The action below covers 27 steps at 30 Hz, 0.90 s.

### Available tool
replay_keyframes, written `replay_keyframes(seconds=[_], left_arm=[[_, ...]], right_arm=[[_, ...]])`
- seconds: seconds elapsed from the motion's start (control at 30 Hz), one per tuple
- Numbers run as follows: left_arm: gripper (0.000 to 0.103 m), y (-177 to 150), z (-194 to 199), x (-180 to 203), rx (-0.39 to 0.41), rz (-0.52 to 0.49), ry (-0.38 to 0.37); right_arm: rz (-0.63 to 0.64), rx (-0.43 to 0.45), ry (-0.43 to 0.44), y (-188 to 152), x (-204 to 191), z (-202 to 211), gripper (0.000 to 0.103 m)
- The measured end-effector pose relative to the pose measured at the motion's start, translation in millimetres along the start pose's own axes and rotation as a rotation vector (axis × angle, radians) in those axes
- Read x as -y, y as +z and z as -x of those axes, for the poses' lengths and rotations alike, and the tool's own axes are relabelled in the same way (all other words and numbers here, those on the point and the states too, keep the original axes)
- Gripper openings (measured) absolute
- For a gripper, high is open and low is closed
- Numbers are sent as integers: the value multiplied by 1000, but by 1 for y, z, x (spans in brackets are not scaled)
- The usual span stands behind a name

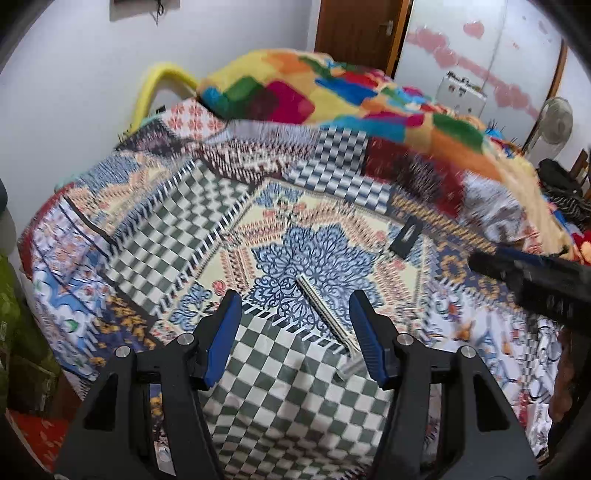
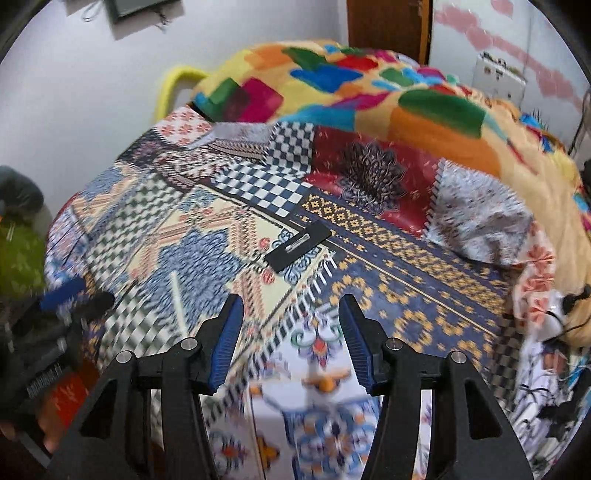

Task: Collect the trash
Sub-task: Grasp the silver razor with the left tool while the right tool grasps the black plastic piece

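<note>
A thin pale stick-like strip (image 1: 325, 314) lies on the patterned bedspread (image 1: 155, 236), its near end close to a small clear scrap (image 1: 349, 367). My left gripper (image 1: 295, 306) is open above the bed, with the strip between its blue fingers (image 1: 229, 314). A flat black card (image 1: 406, 236) lies farther right; in the right wrist view the card (image 2: 298, 245) sits ahead of my open, empty right gripper (image 2: 291, 308). The strip also shows there (image 2: 177, 299), blurred. Each gripper shows in the other's view: the right one (image 1: 532, 273) and the left one (image 2: 62, 306).
A bright patchwork blanket (image 1: 332, 92) is heaped at the bed's far side, with a grey-patterned pillow (image 2: 480, 218). A white wall and brown door (image 1: 354, 29) stand behind. A fan (image 1: 554, 122) is at the right. Green fabric (image 1: 14, 314) lies at the left.
</note>
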<state>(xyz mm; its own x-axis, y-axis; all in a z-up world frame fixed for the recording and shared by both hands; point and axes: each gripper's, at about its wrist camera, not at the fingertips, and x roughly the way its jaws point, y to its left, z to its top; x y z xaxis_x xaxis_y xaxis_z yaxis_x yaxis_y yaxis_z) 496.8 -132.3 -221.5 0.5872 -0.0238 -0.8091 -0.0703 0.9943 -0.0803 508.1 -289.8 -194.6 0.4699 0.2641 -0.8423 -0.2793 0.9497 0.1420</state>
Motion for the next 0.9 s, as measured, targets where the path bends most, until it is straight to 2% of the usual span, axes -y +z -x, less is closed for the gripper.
replay_keyframes(seconds=[0.13, 0.27, 0.43, 0.6, 0.8, 0.9], left_arm=[[59, -1, -30, 1, -35, 6, -2], [59, -1, -52, 1, -58, 18, -8], [59, -4, -68, 3, -65, 12, 0], [52, -8, -74, 8, -58, -2, 21], [50, -11, -75, 11, -54, -18, 13], [45, -9, -76, 9, -58, -2, 16]], right_arm=[[-92, -45, 10, 15, 7, -39, 50], [-161, -33, 9, 24, 8, -60, 50], [-109, -19, -111, 32, -4, -86, 50], [-20, 19, -193, 23, -14, -88, 50], [31, 25, -161, 4, -1, -75, 50], [46, 25, -149, -4, 9, -68, 49]])
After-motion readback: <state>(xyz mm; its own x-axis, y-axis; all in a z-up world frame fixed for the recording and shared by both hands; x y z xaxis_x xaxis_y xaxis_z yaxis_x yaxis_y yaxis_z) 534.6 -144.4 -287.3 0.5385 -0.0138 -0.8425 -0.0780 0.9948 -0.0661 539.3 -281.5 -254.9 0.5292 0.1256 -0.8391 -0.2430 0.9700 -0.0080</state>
